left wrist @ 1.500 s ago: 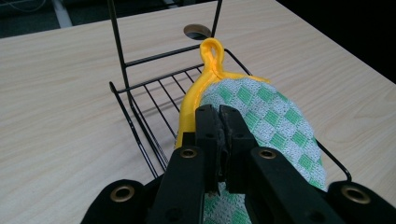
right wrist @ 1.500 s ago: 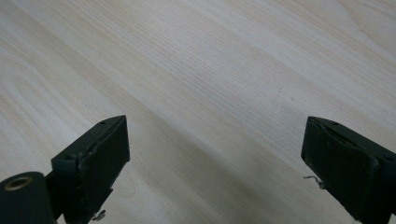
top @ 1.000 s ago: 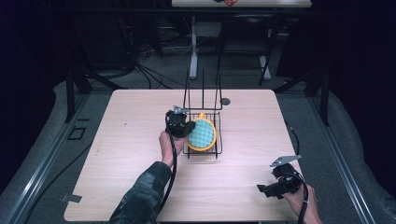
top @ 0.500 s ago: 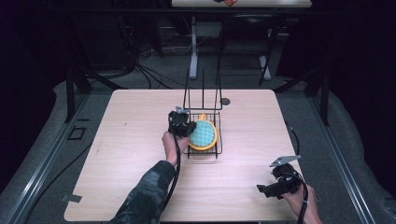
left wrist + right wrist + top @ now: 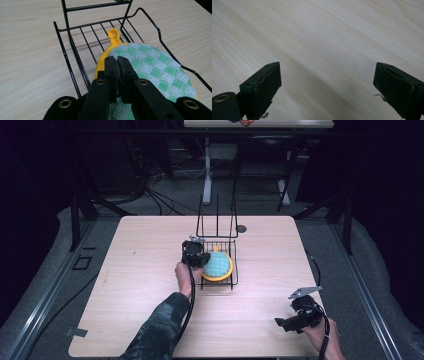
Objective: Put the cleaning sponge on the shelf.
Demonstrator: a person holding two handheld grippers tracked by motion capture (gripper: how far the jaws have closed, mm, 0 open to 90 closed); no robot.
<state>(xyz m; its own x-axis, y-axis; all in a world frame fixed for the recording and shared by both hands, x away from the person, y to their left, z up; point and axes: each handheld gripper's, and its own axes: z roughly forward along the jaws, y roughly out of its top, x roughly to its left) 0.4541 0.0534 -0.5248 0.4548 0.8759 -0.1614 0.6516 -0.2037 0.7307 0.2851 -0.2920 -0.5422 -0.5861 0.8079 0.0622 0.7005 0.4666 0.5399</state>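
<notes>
Placement looks to be the step in hand: left tool (image 5: 117, 65) is clenched on the near edge of the round green-and-white checked cloth pad with yellow rim and loop (image 5: 152, 66), which lies in the black wire rack (image 5: 75, 56) mid-worktop (image 5: 145, 270). Next, I'd judge, comes letting go and lifting clear of the wires. Right tool (image 5: 327, 82) hangs released, jaws wide, over bare wood.

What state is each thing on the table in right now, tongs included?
Left tongs: jaws shut, tips over the pot holder; a grip cannot be confirmed.
Right tongs: wide open, empty, above bare table.
Pot holder: green-checked with a yellow rim, lying flat in the rack.
Wire rack: upright on the table, holding the pot holder.
</notes>
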